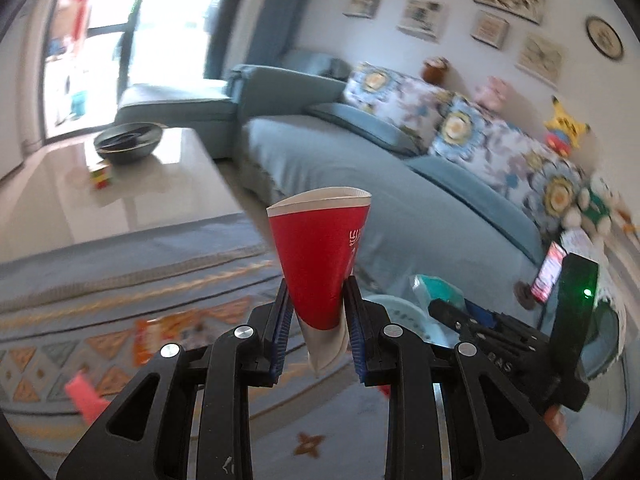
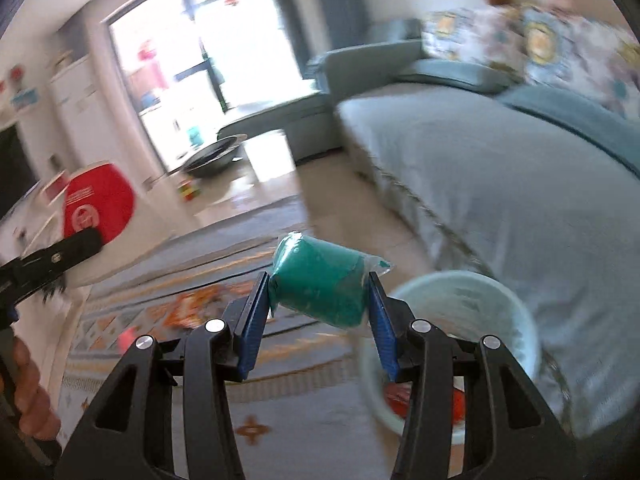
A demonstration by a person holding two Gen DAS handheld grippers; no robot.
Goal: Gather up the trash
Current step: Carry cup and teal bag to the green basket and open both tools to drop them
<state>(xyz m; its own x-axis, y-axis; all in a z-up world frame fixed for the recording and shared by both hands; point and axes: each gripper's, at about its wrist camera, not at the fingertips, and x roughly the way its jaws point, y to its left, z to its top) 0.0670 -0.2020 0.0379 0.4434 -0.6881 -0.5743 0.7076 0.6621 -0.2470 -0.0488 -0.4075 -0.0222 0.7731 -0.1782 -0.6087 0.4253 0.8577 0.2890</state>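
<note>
Clamping a flattened red cup point(image 1: 320, 268), the left claw point(image 1: 318, 308); only the right view shows its claw point(image 2: 320, 300) gripping a teal packet point(image 2: 320, 280).

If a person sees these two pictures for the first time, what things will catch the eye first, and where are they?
First, the flattened red cup, pinched upright in the left gripper at the centre of the left view. Next, the teal packet, clamped crosswise in the right gripper in the right view, above the patterned rug. Just right of it, a pale bin stands beside the blue sofa.
</note>
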